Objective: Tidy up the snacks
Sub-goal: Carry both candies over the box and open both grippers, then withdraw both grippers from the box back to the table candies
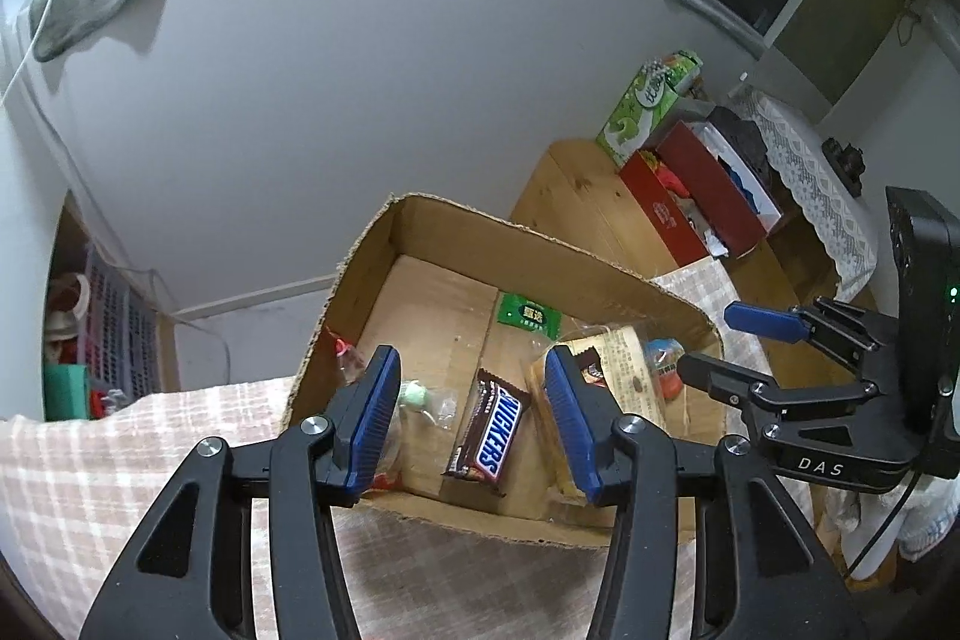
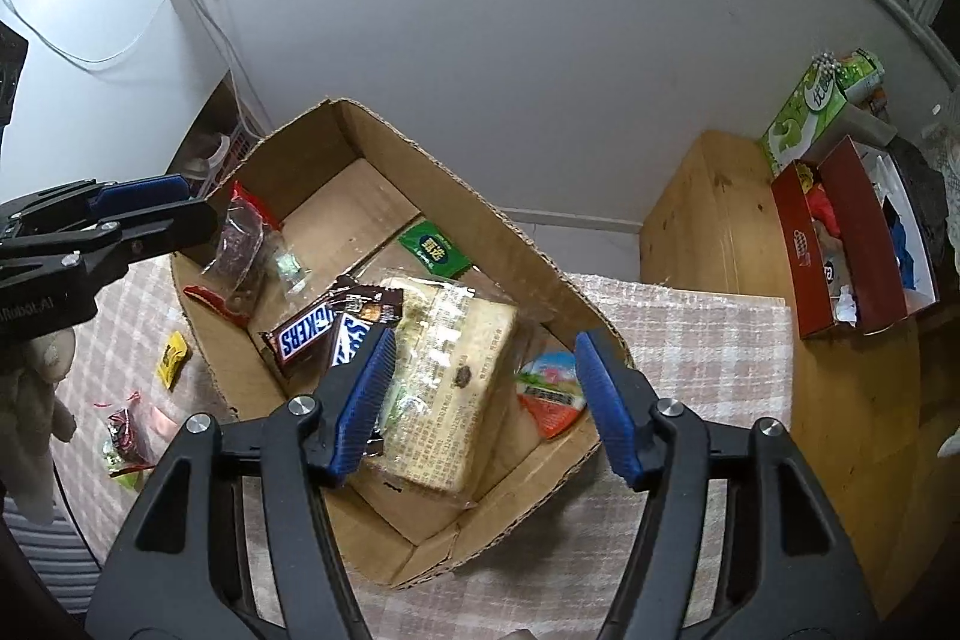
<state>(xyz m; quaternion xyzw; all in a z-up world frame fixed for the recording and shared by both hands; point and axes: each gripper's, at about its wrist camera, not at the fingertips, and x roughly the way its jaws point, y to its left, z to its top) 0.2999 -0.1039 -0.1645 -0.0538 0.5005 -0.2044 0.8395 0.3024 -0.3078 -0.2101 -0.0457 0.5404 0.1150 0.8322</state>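
An open cardboard box [image 1: 528, 244] [image 2: 510, 244] stands on a checked cloth. It holds a Snickers bar [image 1: 492, 427] [image 2: 303, 331], a green packet [image 1: 528, 317] [image 2: 433, 250], a large clear-wrapped biscuit pack [image 2: 456, 376], a round red-rimmed cup [image 2: 549, 391], a dark snack bag [image 2: 237, 244] and small candies. My left gripper [image 1: 474, 412] is open and empty above the box's near side. My right gripper [image 2: 486, 397] is open and empty above the biscuit pack; it also shows in the left wrist view [image 1: 714, 343].
Loose candies lie on the cloth left of the box: a yellow one [image 2: 172, 358] and a red-wrapped one [image 2: 123, 430]. A wooden cabinet [image 2: 720, 214] at the right carries a red box [image 2: 840, 244] and a green tissue box [image 2: 807, 112]. A wall stands behind.
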